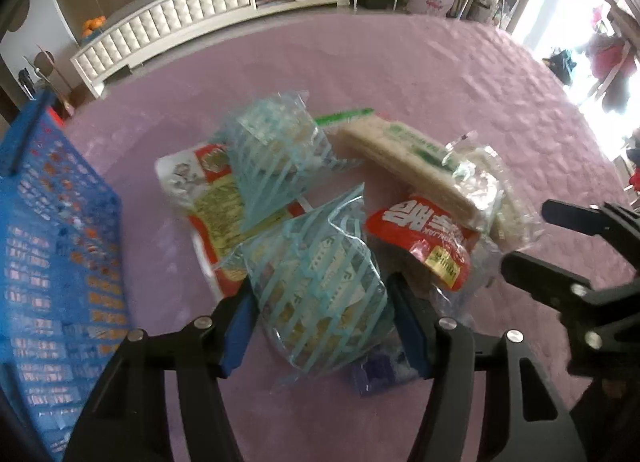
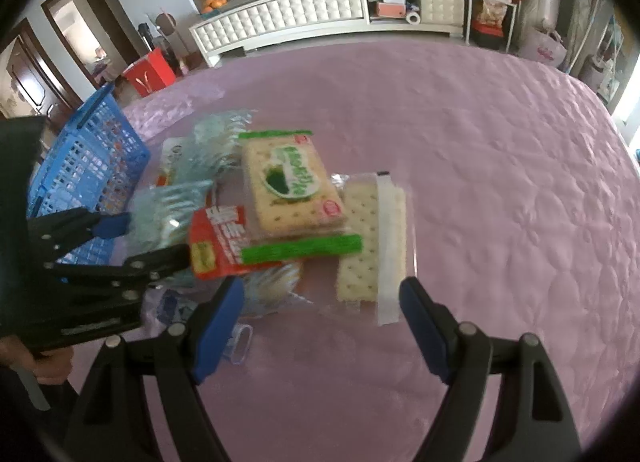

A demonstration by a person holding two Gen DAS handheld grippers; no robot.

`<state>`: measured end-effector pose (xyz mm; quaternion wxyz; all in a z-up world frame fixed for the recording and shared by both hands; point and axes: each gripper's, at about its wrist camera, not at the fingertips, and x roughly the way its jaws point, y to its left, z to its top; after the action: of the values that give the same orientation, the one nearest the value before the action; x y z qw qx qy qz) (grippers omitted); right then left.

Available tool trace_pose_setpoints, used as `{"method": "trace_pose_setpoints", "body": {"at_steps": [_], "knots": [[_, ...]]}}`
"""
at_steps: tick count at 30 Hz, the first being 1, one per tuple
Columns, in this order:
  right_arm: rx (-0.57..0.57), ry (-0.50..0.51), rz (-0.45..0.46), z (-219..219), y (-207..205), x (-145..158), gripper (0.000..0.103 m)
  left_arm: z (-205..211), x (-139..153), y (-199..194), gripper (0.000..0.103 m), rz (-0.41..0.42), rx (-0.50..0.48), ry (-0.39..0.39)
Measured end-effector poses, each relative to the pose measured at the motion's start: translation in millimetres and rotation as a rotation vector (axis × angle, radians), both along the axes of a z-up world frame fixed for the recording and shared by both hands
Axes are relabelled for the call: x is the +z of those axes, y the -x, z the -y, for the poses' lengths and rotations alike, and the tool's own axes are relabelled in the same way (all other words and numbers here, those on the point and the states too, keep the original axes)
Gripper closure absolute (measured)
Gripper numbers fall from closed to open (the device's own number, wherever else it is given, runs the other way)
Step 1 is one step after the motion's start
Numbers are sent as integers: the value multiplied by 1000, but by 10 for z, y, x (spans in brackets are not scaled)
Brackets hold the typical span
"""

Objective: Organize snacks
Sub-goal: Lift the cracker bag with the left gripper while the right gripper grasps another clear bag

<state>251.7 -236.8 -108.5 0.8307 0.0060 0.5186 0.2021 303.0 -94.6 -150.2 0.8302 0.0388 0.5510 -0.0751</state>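
A pile of snack packets lies on the pink bedspread (image 2: 500, 182). My left gripper (image 1: 322, 322) has its blue pads on both sides of a blue-striped clear snack bag (image 1: 320, 282) and looks shut on it. A second blue-striped bag (image 1: 276, 150), a red-and-white packet (image 1: 208, 198), a red packet (image 1: 424, 238) and a green-labelled cracker pack (image 2: 292, 186) lie beyond. My right gripper (image 2: 320, 326) is open and empty, just in front of a clear-wrapped cracker pack (image 2: 368, 246).
A blue plastic basket (image 1: 52, 262) stands at the left, also in the right wrist view (image 2: 88, 166). A white padded cabinet (image 2: 320, 14) lines the far wall. A small clear item (image 2: 240, 342) lies near my right gripper's left finger.
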Motion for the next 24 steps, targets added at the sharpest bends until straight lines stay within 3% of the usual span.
{"method": "trace_pose_setpoints", "body": {"at_steps": [6,17,21,24], "knots": [[5,-54,-9,-141,-20,195,20,-229,515,224,43,119,11,30],[121,-28,119,-793,-101,736,20,-674,1262,497,43,319,58,-6],[163,-1,135,-1036,-202,739,20,-941,1425,484,43,390,125,-63],[182,18,127,-1176,-297,650,20,-1283,1475,448,43,402,225,-28]]}}
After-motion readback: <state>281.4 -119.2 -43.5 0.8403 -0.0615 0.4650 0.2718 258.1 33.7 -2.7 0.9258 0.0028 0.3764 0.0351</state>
